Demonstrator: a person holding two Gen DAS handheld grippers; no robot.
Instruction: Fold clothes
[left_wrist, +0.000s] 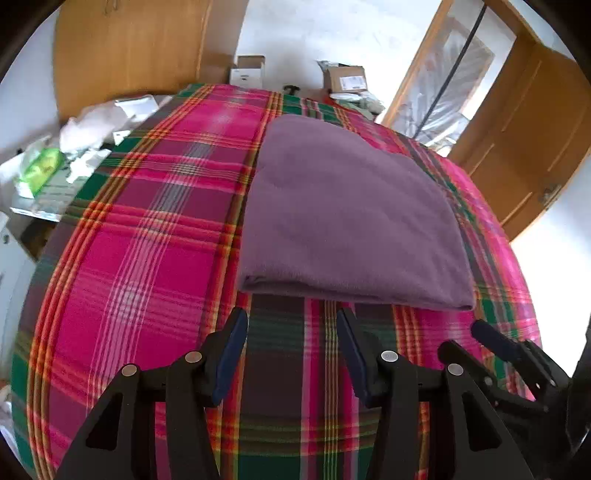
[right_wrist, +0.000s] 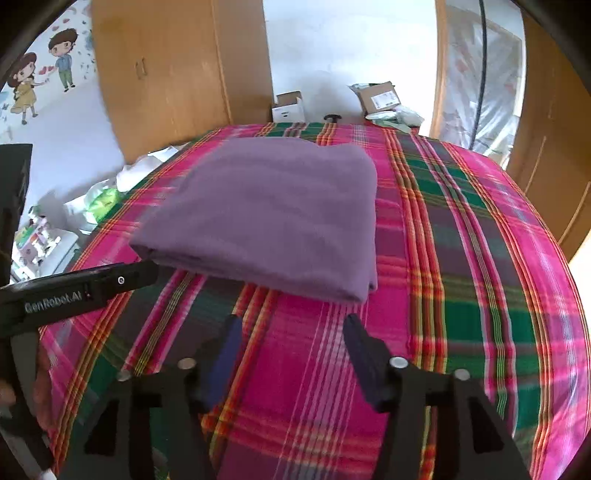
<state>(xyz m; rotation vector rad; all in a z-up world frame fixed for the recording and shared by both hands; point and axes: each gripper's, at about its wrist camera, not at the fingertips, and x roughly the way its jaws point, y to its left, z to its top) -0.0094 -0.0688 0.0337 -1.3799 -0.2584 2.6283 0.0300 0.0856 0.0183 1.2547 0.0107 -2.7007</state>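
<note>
Purple folded garment (left_wrist: 347, 221) on plaid bedspread (left_wrist: 147, 240)

1. The folded cloth (right_wrist: 266, 214) lies flat on the bedcover (right_wrist: 461, 258).
2. Both grippers hover near, empty, apart from its near edge.
3. Boxes (right_wrist: 380, 96) stand far behind; a wardrobe (right_wrist: 166, 74) far left.

Folded purple garment (right_wrist: 266, 218) lies on the plaid bedspread (right_wrist: 461, 258), beyond the right gripper (right_wrist: 291, 332) (jaws apart, empty).
</note>
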